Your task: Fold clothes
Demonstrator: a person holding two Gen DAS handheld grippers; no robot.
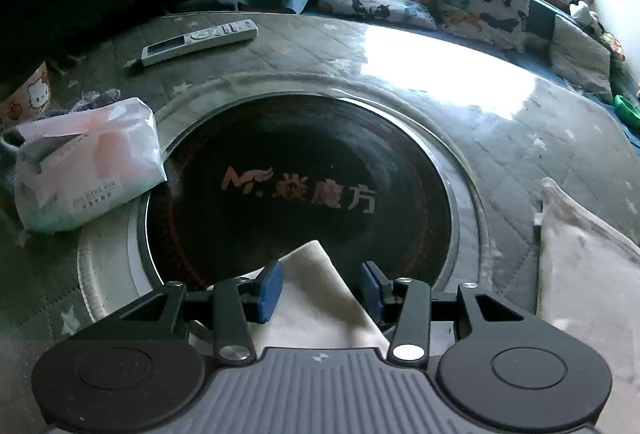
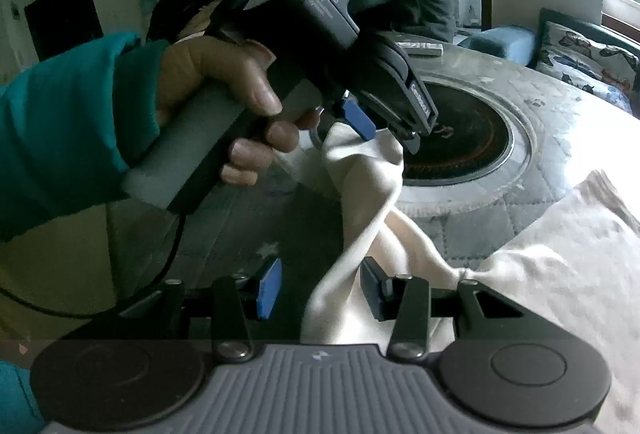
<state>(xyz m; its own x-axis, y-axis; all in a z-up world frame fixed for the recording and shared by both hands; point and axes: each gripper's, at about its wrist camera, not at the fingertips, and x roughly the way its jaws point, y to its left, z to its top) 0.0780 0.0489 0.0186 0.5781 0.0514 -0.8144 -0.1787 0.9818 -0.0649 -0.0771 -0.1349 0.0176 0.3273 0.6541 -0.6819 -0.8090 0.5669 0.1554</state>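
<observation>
both grippers' jaws apart w/ cream garment (image 1: 316,298) betw. them on table (image 1: 440,122).

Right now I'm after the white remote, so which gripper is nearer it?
Left, likely. The left gripper sits over the dark round panel, remote across it. The right gripper sits further back, behind the left.

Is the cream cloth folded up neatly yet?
No. The cream cloth hangs bunched and twisted from the left gripper, trailing down to the table.
</observation>
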